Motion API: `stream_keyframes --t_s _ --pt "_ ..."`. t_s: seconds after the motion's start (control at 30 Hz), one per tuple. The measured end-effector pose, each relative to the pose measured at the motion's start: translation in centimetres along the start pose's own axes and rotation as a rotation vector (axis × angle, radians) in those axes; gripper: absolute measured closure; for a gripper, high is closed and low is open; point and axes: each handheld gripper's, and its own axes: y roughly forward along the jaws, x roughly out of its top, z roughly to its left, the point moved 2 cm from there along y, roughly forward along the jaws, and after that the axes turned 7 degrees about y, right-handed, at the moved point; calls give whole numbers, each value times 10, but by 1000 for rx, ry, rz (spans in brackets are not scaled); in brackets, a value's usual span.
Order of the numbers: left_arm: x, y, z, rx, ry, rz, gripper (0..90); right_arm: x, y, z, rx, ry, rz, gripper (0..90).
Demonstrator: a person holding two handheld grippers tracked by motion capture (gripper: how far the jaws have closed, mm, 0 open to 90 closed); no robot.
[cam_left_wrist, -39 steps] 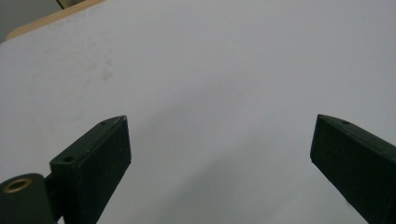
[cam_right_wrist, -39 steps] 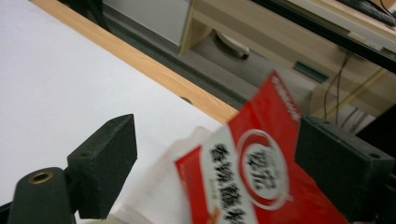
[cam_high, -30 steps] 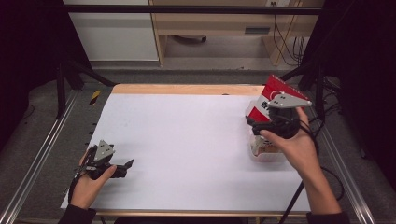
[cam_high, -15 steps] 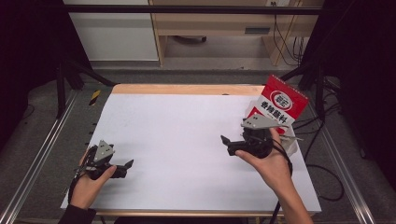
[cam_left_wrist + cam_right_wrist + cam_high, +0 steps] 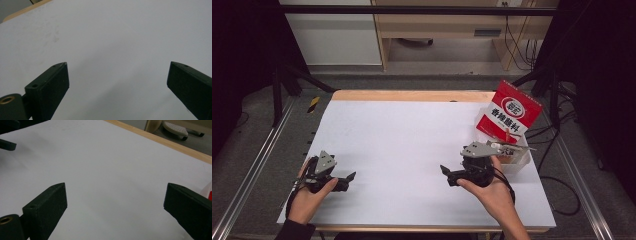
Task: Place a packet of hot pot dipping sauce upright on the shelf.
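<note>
High view: a red and white seasoning packet [image 5: 510, 112] stands upright in a small clear container [image 5: 518, 156] at the right edge of the white surface [image 5: 412, 135], just beyond the right gripper [image 5: 451, 176]. That gripper rests low on the surface, jaws spread wide and empty, pointing away from the packet. The left gripper [image 5: 347, 180] sits near the front left corner, jaws likewise apart with nothing between them. The packet looks light, thin and pliable, likely to crumple or slip if squeezed mid-panel; its stiffer top edge seems the better place to pinch. The container looks light and could easily tip.
</note>
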Motion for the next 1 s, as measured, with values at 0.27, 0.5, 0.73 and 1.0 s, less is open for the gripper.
stream_keyframes --t_s 0.27,0.5,0.73,1.0 --pt "-1 1 1 2 0 14 40 -18 14 0 -3 23 29 56" --pt "-2 0 1 6 -1 13 41 -32 35 1 -3 46 61 75" --pt "-2 1 2 4 -2 29 41 -48 48 5 -9 62 104 68" --pt "-1 2 1 3 8 34 43 -58 51 6 -36 27 135 62"
